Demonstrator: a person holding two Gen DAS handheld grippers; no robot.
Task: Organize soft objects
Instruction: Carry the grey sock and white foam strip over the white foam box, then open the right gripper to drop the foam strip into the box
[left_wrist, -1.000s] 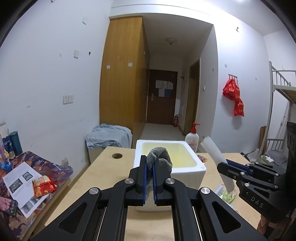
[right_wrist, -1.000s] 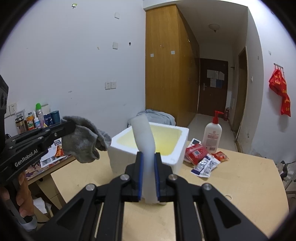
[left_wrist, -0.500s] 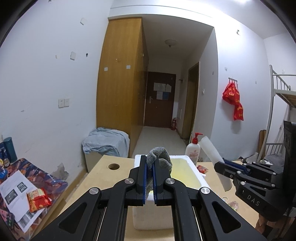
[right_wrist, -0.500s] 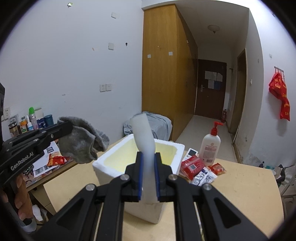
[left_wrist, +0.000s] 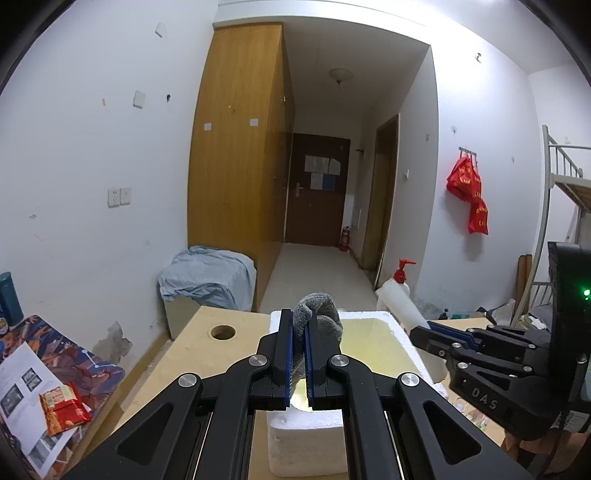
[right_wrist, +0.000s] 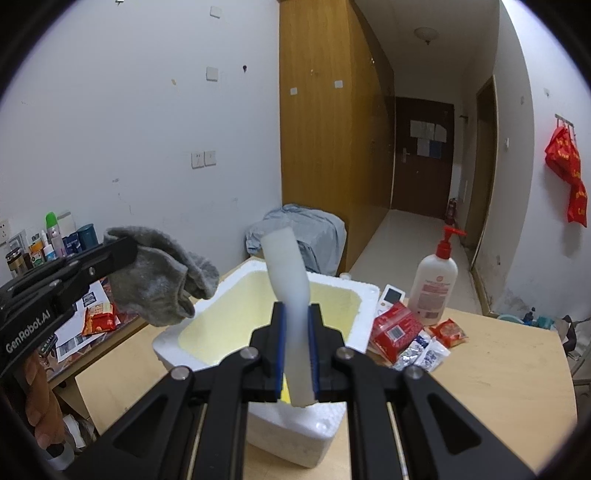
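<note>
A white foam box with a yellowish inside stands on the wooden table. My left gripper is shut on a grey sock, which hangs just above the box's left rim. My right gripper is shut on a white foam strip that stands up and leans left over the box's opening. Both grippers hover over the box, left and right of each other.
A lotion pump bottle and several snack packets lie right of the box. The tabletop has a round hole. A side table at left holds papers and a red packet. A hand grips the left handle.
Both grippers have moved forward, closer over the foam box, which now sits lower and nearer in both views. Sock and foam strip stay gripped.
</note>
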